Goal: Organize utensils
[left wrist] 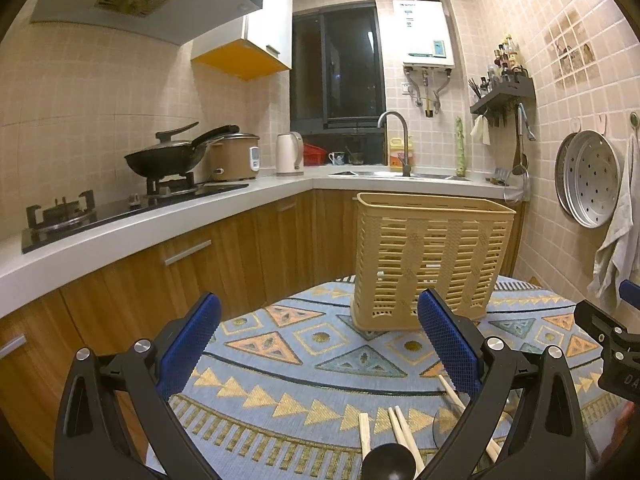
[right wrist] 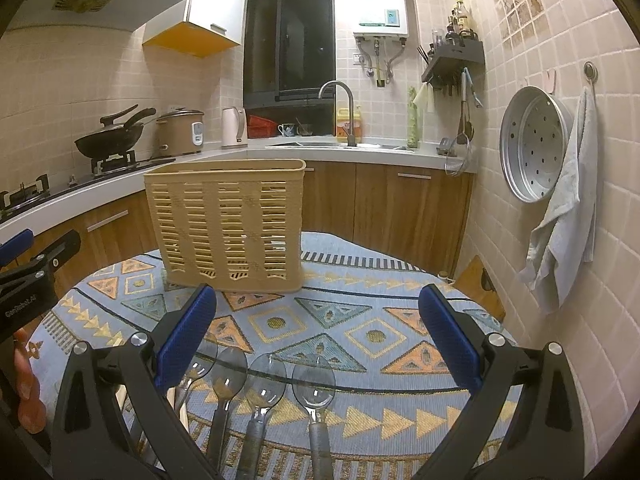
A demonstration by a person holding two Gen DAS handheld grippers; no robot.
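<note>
A tan slotted utensil basket (left wrist: pixel 430 262) (right wrist: pixel 228 224) stands upright on the patterned tablecloth (left wrist: pixel 304 364) (right wrist: pixel 360 320). My left gripper (left wrist: pixel 320 340) hangs open above the cloth, with nothing between its blue pads (left wrist: pixel 192 340). Pale wooden chopsticks (left wrist: pixel 400 432) and a dark round spoon bowl (left wrist: pixel 388 462) lie below it at the near edge. Over several clear spoons (right wrist: pixel 314 388) lying side by side with handles toward me, my right gripper (right wrist: pixel 318 344) is open and empty. The other gripper shows at the right edge (left wrist: pixel 608 340) of the left view and the left edge (right wrist: pixel 32 276) of the right view.
A white counter (left wrist: pixel 120 232) with wooden cabinets runs along the left and back, carrying a wok (left wrist: pixel 168 158), rice cooker (left wrist: pixel 236 156), kettle (left wrist: pixel 289 154) and sink tap (left wrist: pixel 394 136). A steamer tray (right wrist: pixel 532 144) and towel (right wrist: pixel 564 208) hang on the tiled right wall.
</note>
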